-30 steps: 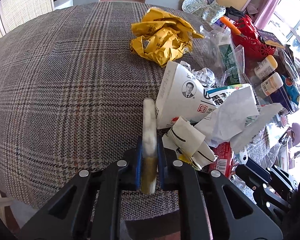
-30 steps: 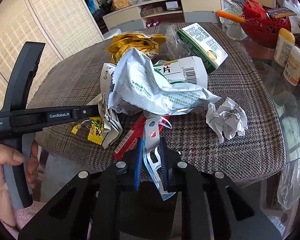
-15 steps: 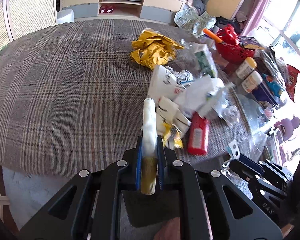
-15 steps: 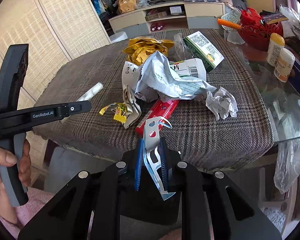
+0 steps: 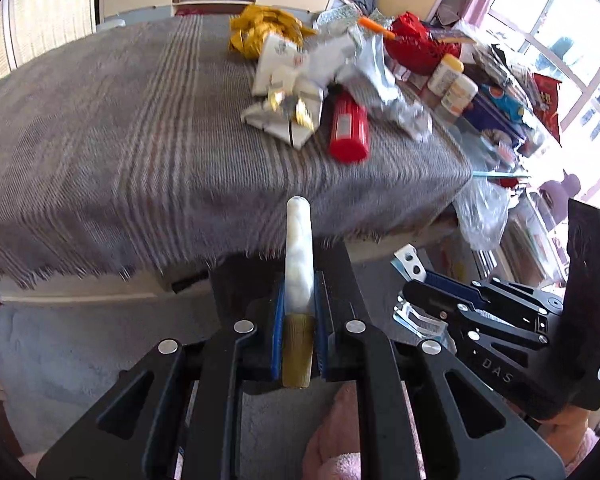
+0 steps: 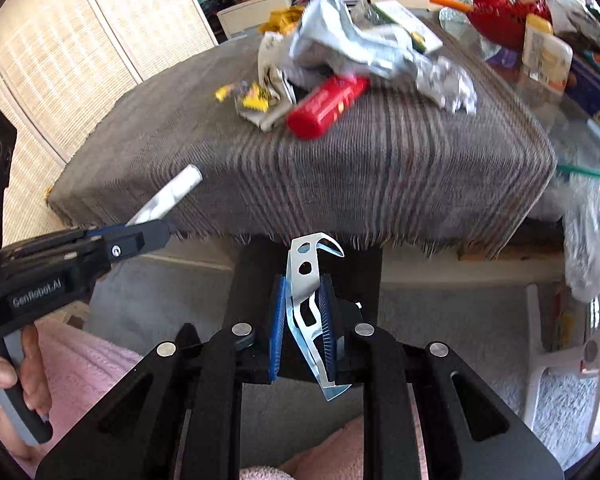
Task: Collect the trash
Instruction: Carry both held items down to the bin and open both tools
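Observation:
My left gripper (image 5: 298, 320) is shut on a white rolled paper stick with a tan end (image 5: 299, 264), held off the table's near edge. It also shows in the right wrist view (image 6: 168, 198). My right gripper (image 6: 302, 320) is shut on a flat silvery plastic wrapper piece (image 6: 306, 284), and shows in the left wrist view (image 5: 440, 300). A trash pile lies on the plaid cloth: red wrapper (image 5: 348, 126), crumpled white bags (image 5: 364, 64), yellow wrapper (image 5: 264, 34), small yellow candy wrappers (image 6: 252, 98).
The plaid-covered table (image 5: 120, 120) has its near edge just ahead of both grippers. A red basket (image 5: 414, 42), bottles (image 5: 452, 80) and snack bags crowd the right side. A clear plastic bag (image 6: 592, 236) hangs at the table's right corner. Grey carpet lies below.
Both grippers have pulled back and down from the table, still holding their items. The table edge and floor now show below the trash pile.

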`<state>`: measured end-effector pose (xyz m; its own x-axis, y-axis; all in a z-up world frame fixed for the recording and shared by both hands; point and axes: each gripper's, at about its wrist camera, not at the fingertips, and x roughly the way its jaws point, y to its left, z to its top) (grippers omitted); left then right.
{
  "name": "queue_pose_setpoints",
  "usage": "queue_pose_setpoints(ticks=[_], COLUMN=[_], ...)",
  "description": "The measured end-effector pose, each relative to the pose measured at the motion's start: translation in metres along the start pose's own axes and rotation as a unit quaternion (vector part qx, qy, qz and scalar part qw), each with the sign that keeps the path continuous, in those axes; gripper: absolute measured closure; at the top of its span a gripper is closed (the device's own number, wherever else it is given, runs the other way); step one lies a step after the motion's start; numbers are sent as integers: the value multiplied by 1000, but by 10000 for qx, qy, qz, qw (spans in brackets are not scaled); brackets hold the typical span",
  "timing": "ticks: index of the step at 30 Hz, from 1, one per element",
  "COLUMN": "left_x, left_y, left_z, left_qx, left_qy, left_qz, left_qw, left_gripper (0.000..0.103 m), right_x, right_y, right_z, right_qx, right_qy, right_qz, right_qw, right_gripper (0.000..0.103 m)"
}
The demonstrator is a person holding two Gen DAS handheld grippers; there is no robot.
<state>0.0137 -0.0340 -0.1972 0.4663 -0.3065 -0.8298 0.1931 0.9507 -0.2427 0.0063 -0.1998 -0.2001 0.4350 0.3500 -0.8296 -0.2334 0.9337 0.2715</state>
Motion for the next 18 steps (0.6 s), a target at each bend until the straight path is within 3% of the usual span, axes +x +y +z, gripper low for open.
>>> queue_pose_setpoints(ticks=[8, 13, 18], left_x=[72, 99, 114], left_y=[18, 28, 26], left_z=[-31, -33, -33], left_qx=[-291, -423, -392], left_qy=[652, 807, 909], left_qz=[-306, -349, -308], left_qw=[9970, 9952, 9946], left_gripper=[91, 91, 91], right_x=[56, 78, 94], right_y=[-4, -18, -21], right_z=[-35, -41, -44], right_qx=[0, 464, 488], right_qy=[175, 255, 414], right_qz=[-87, 194, 119], right_qw=[9998, 9984, 9979], right_gripper=[85, 85, 82])
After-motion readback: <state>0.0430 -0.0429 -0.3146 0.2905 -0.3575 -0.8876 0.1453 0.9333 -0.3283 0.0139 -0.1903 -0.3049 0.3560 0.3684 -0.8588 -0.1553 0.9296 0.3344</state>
